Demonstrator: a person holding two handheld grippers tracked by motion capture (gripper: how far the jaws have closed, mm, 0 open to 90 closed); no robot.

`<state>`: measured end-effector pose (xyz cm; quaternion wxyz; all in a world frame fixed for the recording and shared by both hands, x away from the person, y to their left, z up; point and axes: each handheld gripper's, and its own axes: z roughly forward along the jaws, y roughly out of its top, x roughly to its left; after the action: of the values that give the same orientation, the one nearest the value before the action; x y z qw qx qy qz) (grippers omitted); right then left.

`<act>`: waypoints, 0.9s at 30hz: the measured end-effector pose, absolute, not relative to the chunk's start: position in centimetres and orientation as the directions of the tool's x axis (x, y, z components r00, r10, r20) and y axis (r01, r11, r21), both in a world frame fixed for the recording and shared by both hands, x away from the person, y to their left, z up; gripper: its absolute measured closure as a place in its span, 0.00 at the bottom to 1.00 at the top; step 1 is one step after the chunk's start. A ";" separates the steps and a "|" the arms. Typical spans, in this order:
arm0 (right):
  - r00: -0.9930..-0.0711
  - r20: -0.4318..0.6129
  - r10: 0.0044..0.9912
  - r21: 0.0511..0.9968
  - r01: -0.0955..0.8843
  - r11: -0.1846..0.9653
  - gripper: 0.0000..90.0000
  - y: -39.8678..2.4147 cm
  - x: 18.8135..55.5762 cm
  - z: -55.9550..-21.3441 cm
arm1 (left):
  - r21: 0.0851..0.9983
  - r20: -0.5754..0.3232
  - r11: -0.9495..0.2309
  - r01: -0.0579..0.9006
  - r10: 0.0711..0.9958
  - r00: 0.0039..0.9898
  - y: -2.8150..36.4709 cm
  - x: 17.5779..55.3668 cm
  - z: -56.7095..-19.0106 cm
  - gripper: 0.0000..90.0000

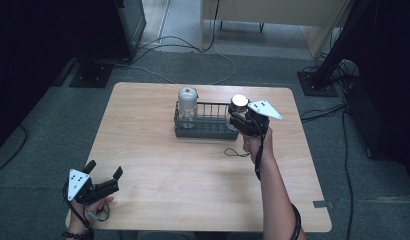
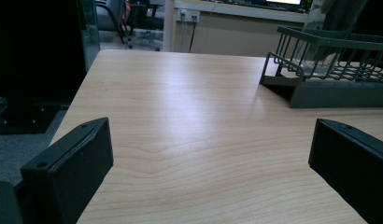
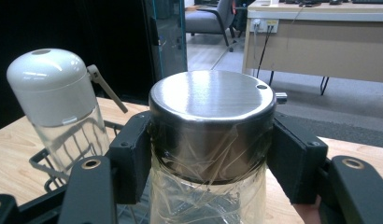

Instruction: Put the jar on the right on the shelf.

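Jar [image 3: 208,140] with a steel lid sits at the right end of the rack [image 1: 205,131], the right gripper [image 1: 241,120] clamped on it just under the lid; judged best kept upright and moved straight so its base clears the rack wires. Left gripper [image 1: 104,176] rests near the table's [image 1: 193,175] near-left corner, jaws apart and empty. Count: two jars, counting the white-capped jar [image 1: 187,106] at the rack's left end; one rack; two grippers.

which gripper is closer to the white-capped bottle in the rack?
Right. The right gripper grips the steel-lidded bottle at the rack's other end from the white-capped bottle; the left gripper rests at the table's near corner.
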<state>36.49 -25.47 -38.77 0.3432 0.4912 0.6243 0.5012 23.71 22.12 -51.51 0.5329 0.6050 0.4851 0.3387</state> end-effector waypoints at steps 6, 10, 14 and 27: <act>-0.283 0.057 0.957 0.963 0.269 0.022 0.41 -25.0 37.3 -38.7 | 0.973 -0.108 0.040 0.226 0.947 0.302 22.1 23.7 -51.5 0.00; -0.285 0.053 0.957 0.963 0.270 0.027 0.41 -24.7 37.9 -38.7 | 0.973 -0.108 0.039 0.226 0.947 0.302 22.1 23.7 -51.5 0.00; -0.281 0.053 0.958 0.961 0.274 0.027 0.41 -24.3 38.8 -38.8 | 0.973 -0.108 0.038 0.226 0.947 0.304 22.1 23.7 -51.5 0.00; -0.276 0.054 0.960 0.956 0.293 0.031 0.41 -23.6 40.1 -39.5 | 0.973 -0.105 0.034 0.226 0.946 0.307 22.1 23.7 -51.5 0.00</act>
<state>40.14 -23.65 -39.53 0.3408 0.4957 0.6318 0.4889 23.71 22.11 -51.51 0.5333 0.6076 0.4824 0.3373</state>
